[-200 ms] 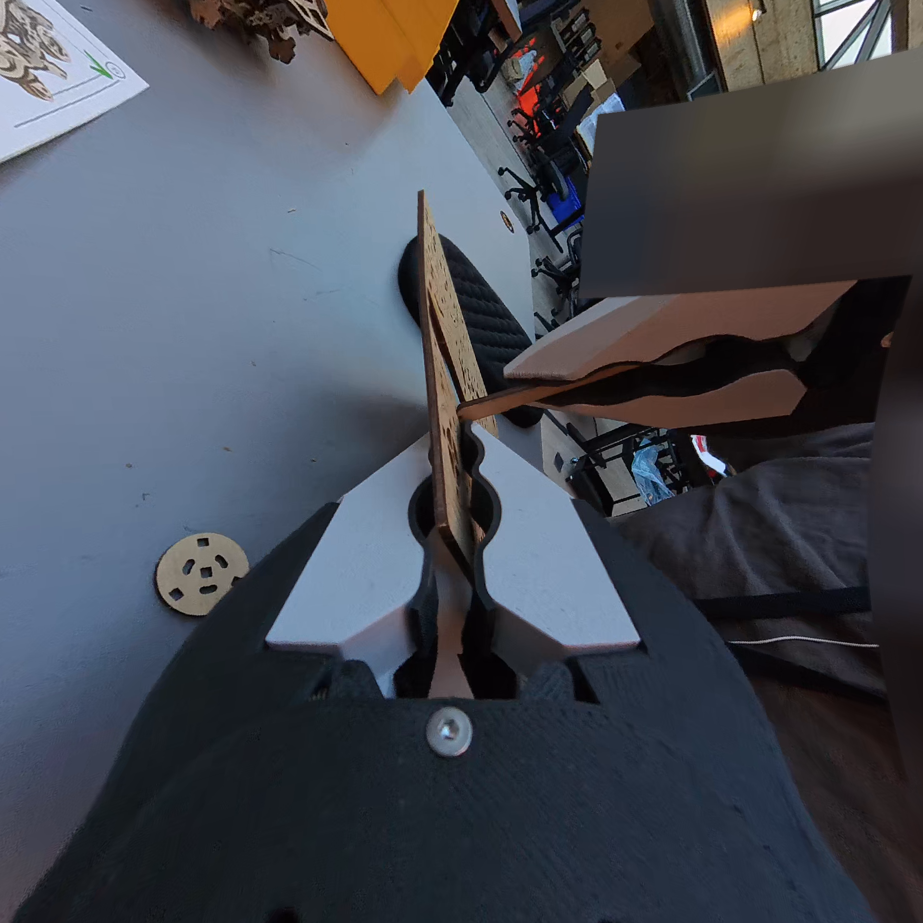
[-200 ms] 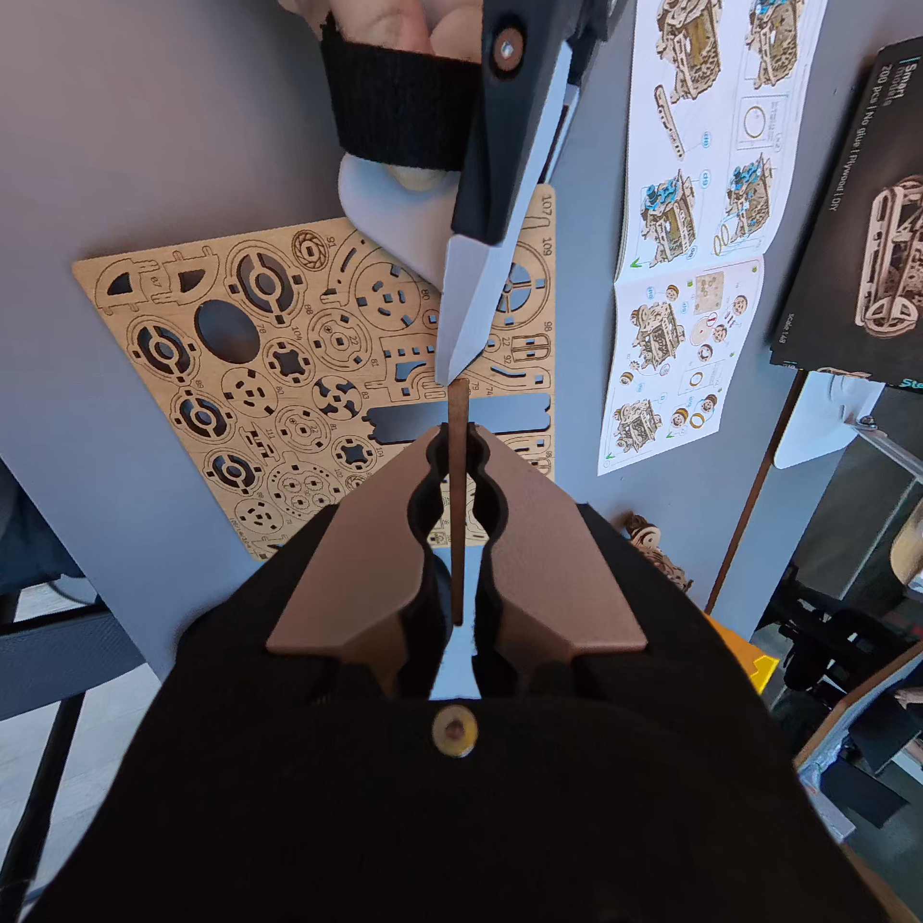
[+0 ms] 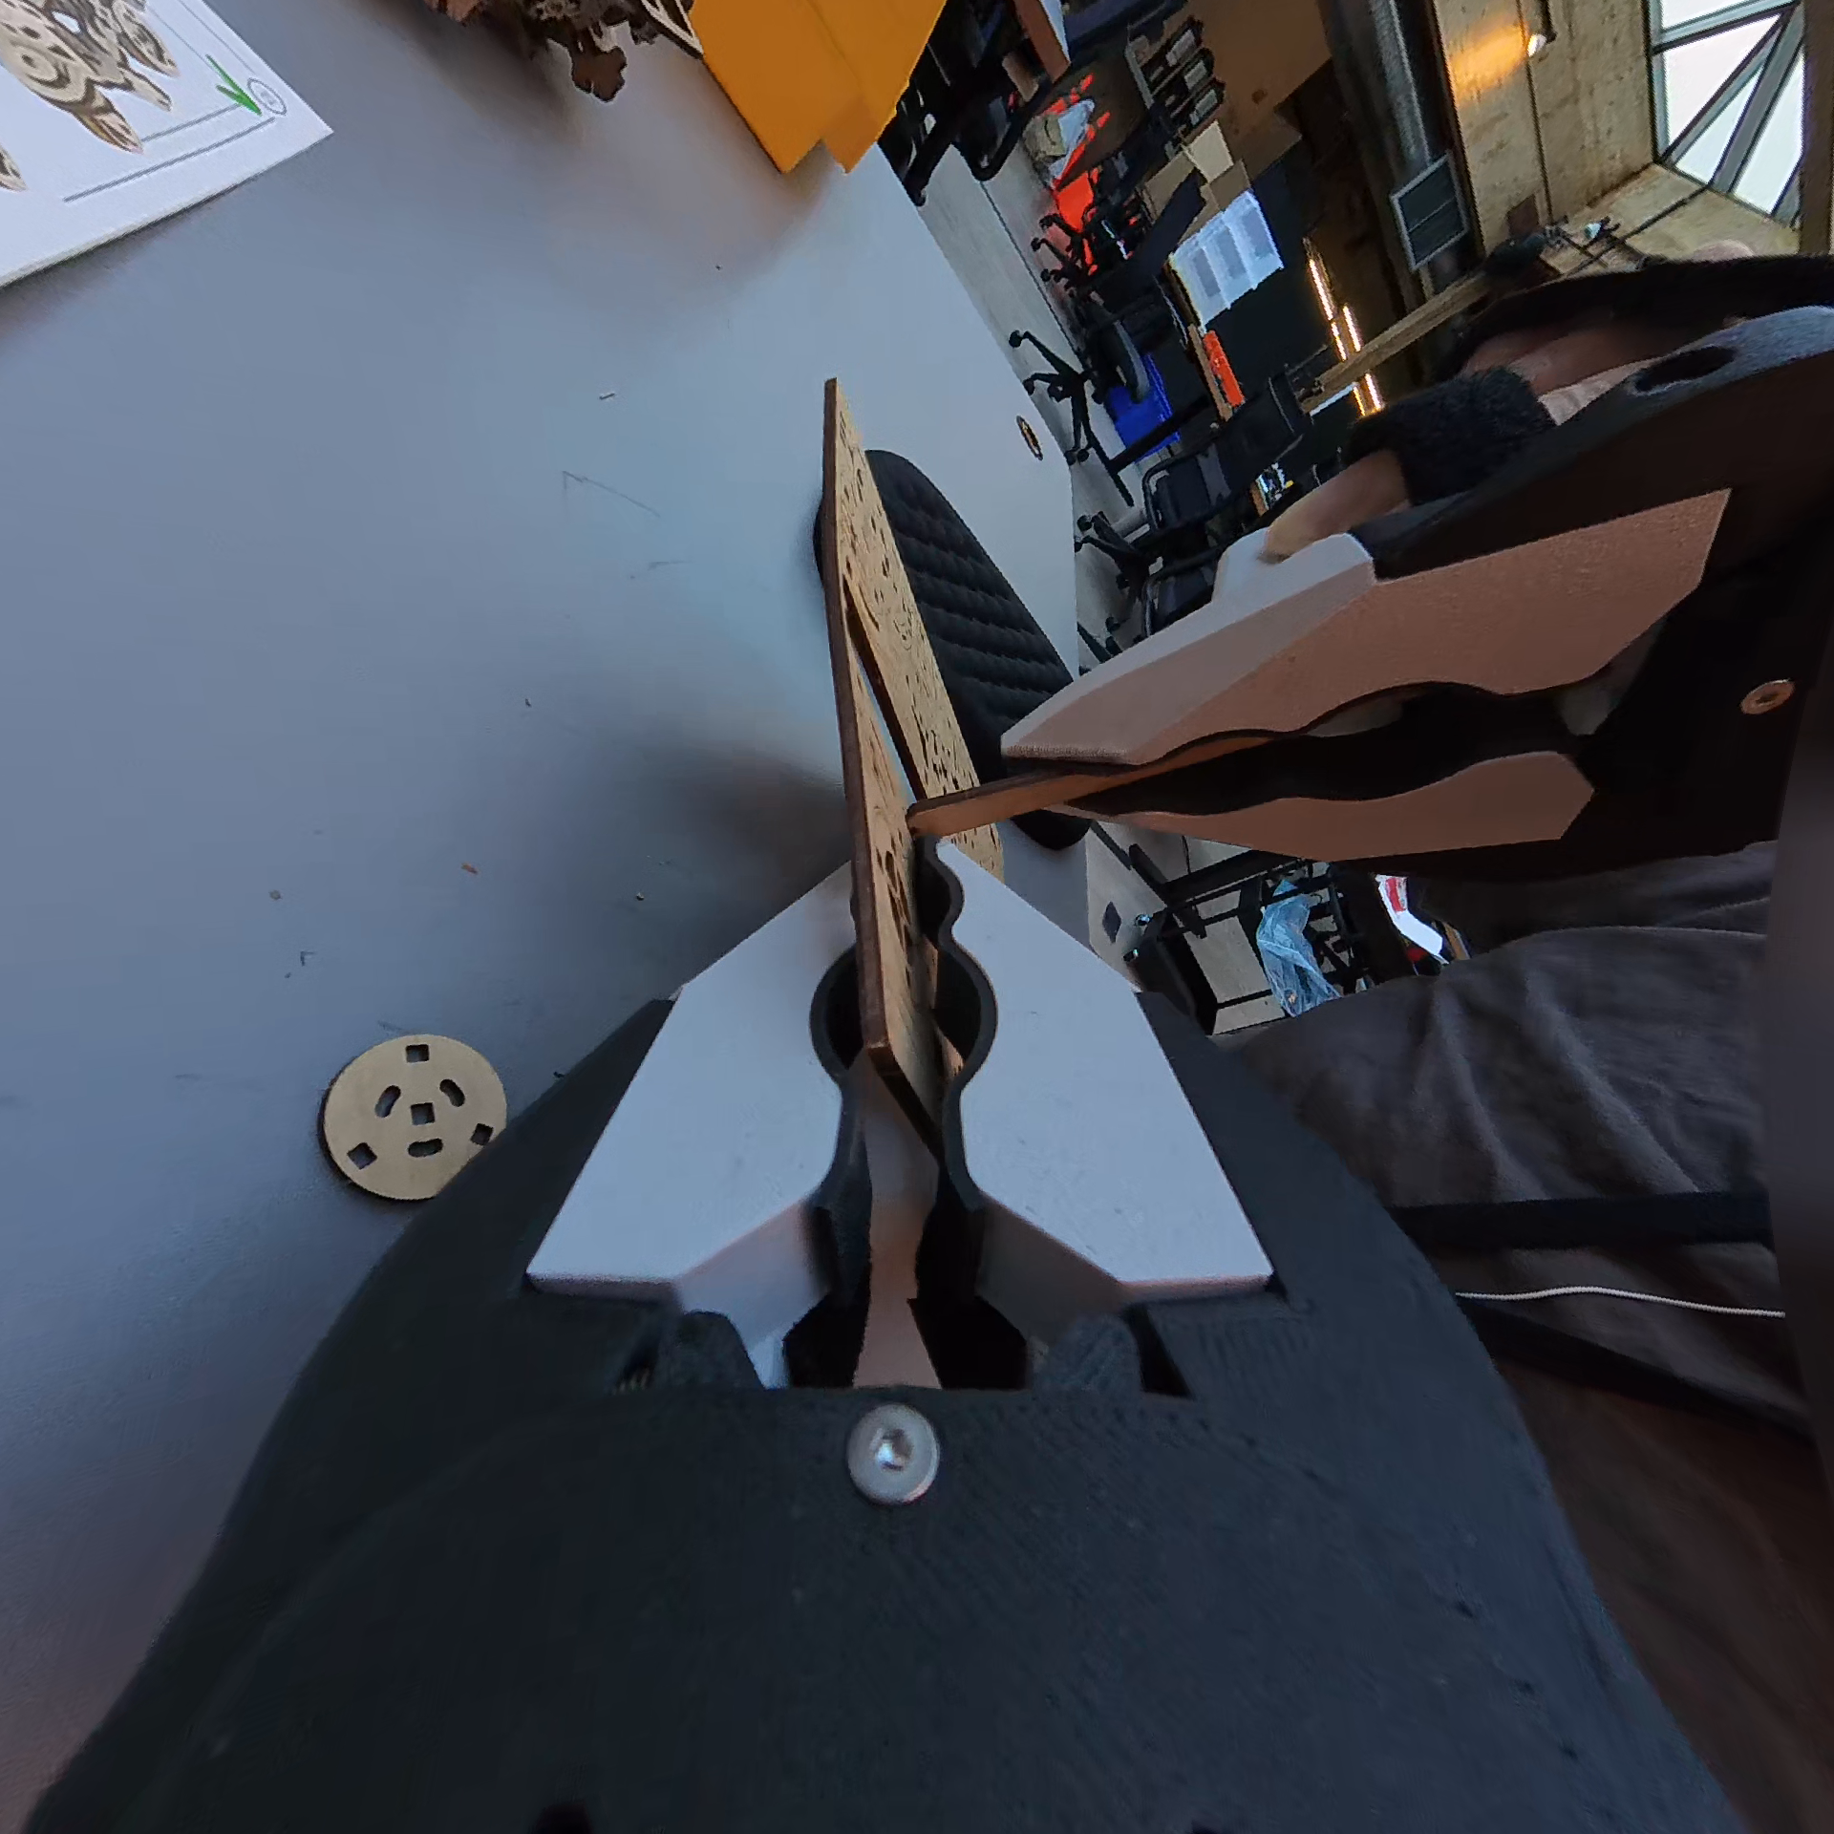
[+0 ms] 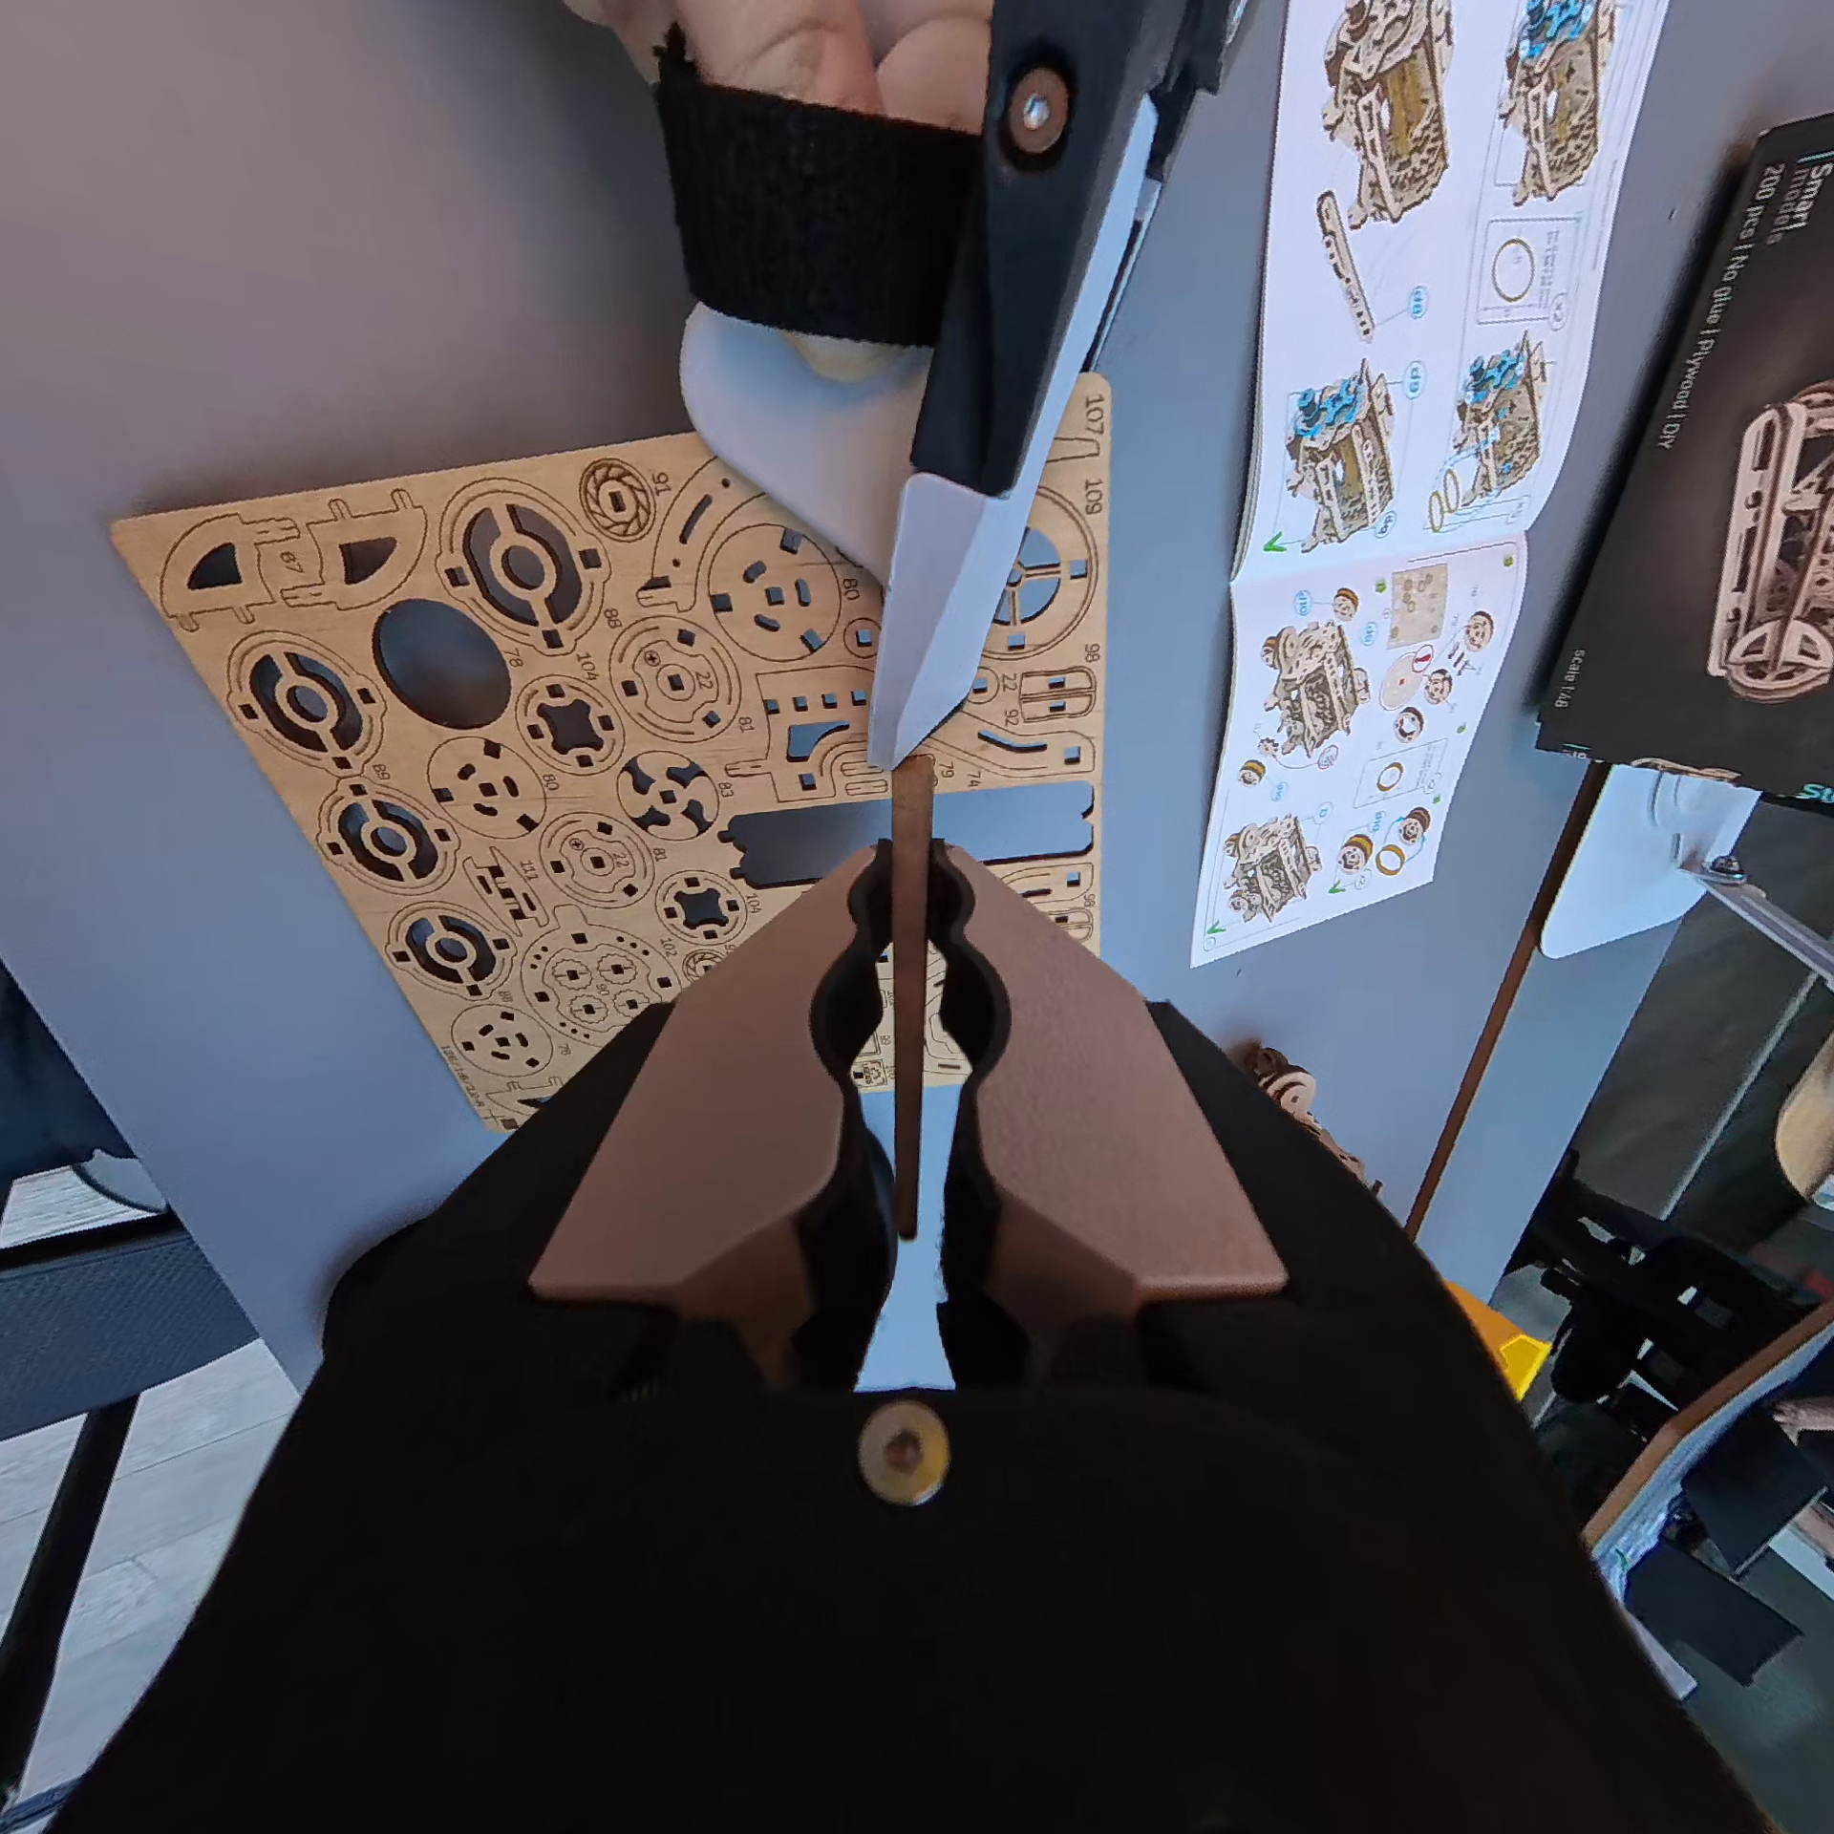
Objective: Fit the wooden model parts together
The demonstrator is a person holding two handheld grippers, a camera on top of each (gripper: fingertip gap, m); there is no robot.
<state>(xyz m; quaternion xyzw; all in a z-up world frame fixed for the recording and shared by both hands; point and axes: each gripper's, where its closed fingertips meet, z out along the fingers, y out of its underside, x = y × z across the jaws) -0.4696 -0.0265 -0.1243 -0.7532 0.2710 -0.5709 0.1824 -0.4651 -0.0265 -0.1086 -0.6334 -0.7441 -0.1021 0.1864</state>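
In the left wrist view, the left gripper (image 3: 893, 893) has its jaws clamped on the edge of the plywood parts sheet (image 3: 873, 635), which stands on edge and runs straight ahead from the jaws, above the grey desk (image 3: 397, 595). The right gripper (image 3: 1032, 769) comes in from the right of the jaws, pinching a thin wooden strip (image 3: 992, 799) whose tip touches the sheet's right face just beyond the left jaw tips. A loose round disc (image 3: 413, 1116) lies on the desk, well left of the jaws.

In the right wrist view, the strip (image 4: 911, 992) is held edge-on between the closed jaws, its long axis pointing forward at the sheet (image 4: 496, 744), seen here face-on. The left gripper's finger (image 4: 943, 615) covers the spot just ahead of the strip's tip, so whether the tip meets a slot cannot be made out. The fit probably depends on that alignment.
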